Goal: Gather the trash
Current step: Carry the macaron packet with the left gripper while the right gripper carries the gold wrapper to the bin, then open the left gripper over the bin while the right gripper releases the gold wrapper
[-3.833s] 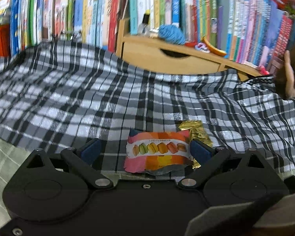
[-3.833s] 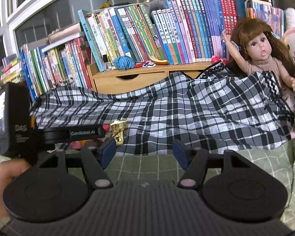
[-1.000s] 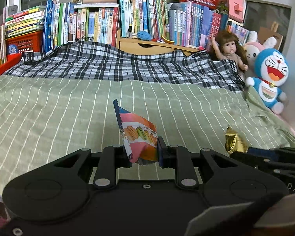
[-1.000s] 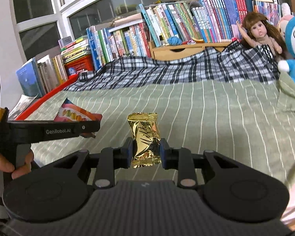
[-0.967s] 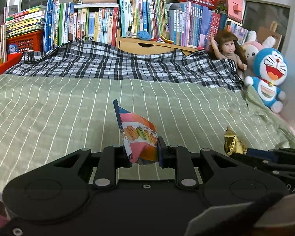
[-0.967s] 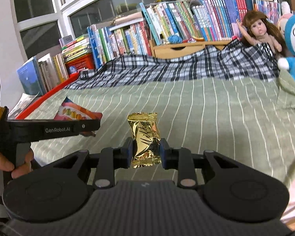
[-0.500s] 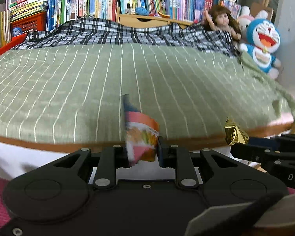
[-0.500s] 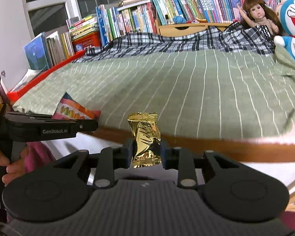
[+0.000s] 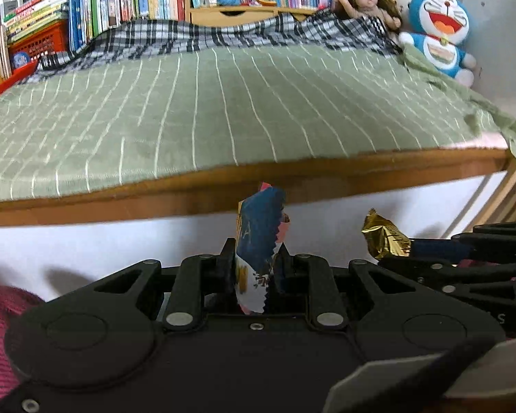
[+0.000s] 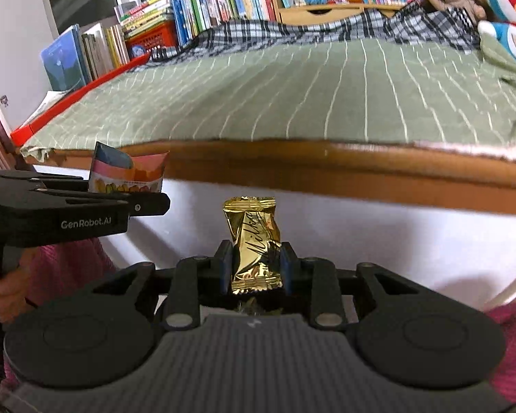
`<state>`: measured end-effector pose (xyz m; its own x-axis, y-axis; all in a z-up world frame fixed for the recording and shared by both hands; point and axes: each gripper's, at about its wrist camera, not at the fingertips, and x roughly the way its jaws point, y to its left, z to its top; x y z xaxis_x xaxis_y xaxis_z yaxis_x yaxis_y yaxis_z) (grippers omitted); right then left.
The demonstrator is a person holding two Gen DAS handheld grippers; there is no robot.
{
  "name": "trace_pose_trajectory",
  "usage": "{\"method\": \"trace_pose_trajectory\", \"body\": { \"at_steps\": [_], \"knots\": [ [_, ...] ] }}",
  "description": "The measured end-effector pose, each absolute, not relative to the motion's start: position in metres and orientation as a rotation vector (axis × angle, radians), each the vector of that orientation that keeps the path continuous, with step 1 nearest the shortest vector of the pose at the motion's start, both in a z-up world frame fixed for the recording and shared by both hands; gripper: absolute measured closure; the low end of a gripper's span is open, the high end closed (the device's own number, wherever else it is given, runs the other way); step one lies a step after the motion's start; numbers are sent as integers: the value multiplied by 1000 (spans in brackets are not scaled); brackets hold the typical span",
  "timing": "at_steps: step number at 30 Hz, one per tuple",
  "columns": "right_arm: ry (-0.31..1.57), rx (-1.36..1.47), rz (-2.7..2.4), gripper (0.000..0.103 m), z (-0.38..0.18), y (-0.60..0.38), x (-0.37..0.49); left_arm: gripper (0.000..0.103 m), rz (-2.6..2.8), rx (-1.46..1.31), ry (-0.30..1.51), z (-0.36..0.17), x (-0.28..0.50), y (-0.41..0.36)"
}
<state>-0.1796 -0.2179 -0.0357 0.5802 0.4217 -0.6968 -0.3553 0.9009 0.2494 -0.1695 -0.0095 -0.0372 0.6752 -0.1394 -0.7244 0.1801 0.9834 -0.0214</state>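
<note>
My left gripper [image 9: 256,266] is shut on a pink and orange snack wrapper [image 9: 259,244] that stands upright, its dark blue back turned to the camera. The same snack wrapper [image 10: 127,172] shows at the left of the right wrist view, sticking up from the left gripper [image 10: 148,203]. My right gripper [image 10: 254,268] is shut on a gold foil candy wrapper [image 10: 254,241], held upright. That gold wrapper [image 9: 383,234] also appears at the right of the left wrist view. Both grippers hang below the bed's front edge, facing its white side panel.
The bed [image 9: 223,110] has a green striped cover, a wooden front rail [image 10: 326,165] and a plaid blanket [image 9: 223,34] at the back. A doll [image 9: 364,0] and a blue plush toy [image 9: 437,34] sit at the far right. Books [image 10: 223,0] line the shelf behind. A hand [image 10: 0,289] holds the left gripper.
Both grippers have pulled back from over the bed and dropped below its front edge, each still holding its wrapper. The snack wrapper has turned so its blue back faces the left camera.
</note>
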Motion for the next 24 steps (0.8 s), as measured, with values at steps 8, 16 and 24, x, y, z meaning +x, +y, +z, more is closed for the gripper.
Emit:
{"method": "trace_pose_trajectory", "body": {
  "at_steps": [8,16,24],
  "knots": [
    [888,82,428,67,-56,-212,-193,83,-190,66,935,-70,-175,-11],
    [920,8,406,67,-67,-192,-193,82,-194,94,1019,-94,-176,-15],
    [927,22,389,64,-72,-191,-190,82,-198,116,1038,-99,-169,-22]
  ]
}}
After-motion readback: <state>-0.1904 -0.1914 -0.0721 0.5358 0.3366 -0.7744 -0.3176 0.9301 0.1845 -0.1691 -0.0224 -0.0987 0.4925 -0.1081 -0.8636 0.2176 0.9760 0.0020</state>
